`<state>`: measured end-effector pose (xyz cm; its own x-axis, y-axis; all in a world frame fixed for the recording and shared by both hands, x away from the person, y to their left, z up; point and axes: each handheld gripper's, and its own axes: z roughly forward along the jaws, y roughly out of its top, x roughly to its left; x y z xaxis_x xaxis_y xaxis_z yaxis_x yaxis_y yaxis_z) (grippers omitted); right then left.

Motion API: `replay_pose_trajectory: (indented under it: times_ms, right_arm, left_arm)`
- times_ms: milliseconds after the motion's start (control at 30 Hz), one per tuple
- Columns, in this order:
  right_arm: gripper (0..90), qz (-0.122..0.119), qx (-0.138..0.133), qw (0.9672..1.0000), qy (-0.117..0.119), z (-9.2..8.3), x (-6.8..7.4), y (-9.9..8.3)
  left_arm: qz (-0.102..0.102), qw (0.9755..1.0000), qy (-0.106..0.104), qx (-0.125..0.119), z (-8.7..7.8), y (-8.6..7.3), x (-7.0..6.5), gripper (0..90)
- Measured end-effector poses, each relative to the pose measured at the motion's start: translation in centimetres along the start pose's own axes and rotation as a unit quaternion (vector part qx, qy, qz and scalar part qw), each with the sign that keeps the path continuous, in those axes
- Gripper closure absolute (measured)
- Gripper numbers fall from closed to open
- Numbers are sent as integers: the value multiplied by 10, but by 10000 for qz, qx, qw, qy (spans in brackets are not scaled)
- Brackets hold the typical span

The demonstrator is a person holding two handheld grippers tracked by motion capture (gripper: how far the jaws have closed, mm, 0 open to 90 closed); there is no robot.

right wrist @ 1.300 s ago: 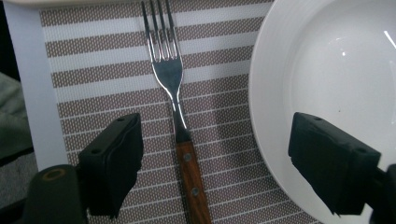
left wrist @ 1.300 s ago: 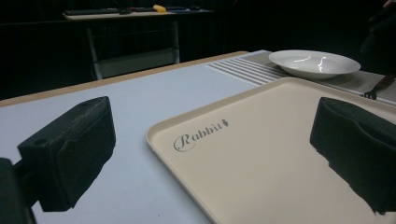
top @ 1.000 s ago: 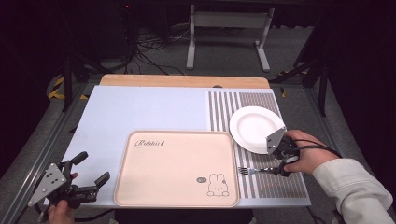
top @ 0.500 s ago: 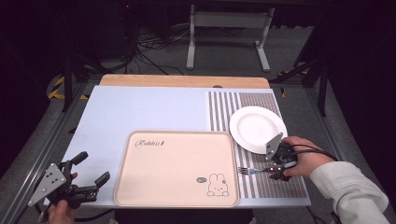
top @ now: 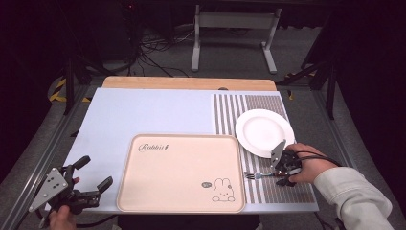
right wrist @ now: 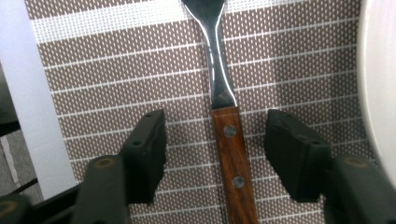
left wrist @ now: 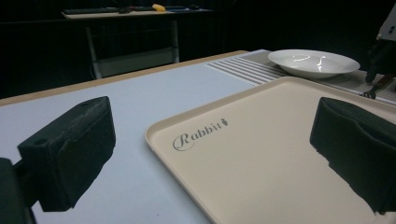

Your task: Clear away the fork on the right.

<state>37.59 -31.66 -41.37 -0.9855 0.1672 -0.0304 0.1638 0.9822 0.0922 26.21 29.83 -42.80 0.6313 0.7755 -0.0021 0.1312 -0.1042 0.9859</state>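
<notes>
Tray (top: 182, 172) reads "Rabbit"; right gripper (right wrist: 219, 140) fingers closing round fork (right wrist: 232, 154), untouched; left gripper (left wrist: 210, 149) agape.

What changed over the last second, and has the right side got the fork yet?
The right gripper came down over the fork, its jaws just closing to straddle the wooden handle without touching it yet. The left gripper, tray and plate stayed put.

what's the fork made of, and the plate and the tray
Fork: the handle looks like brown wood, with visible grain and two metal rivets; the neck is shiny metal, likely steel, with bright reflections. Plate: glossy white, probably ceramic or glazed, though melamine is possible. Tray: matte beige, smooth with rounded corners and printed art, most likely plastic.
</notes>
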Motion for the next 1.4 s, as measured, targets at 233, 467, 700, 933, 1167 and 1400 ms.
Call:
replay_pose_trajectory:
  times_ms: [233, 467, 700, 933, 1167, 1400]
  right_arm:
    - [665, -102, 104, 9999, -36, -2, -4, 3]
    - [760, -261, 246, 9993, 86, -1, -6, 4]
    - [780, -462, 261, 9985, 102, -1, -6, 5]
    - [781, -486, 215, 9986, 74, -1, -6, 4]
    - [784, -529, 162, 9985, -53, -3, -5, 4]
    - [784, -508, 6, 9986, -164, -18, -1, 6]
  left_arm:
    - [-3, 10000, -5, 8, 0, 0, 0, 10]
    - [-1, 10000, -24, 6, 0, 0, 0, 10]
    - [-8, 10000, -28, 3, 0, 0, 0, 10]
    - [-5, 10000, -32, 1, 0, 0, 0, 10]
    - [-2, 10000, -28, 0, 0, 0, 0, 10]
    - [-2, 10000, -30, 2, 0, 0, 0, 10]
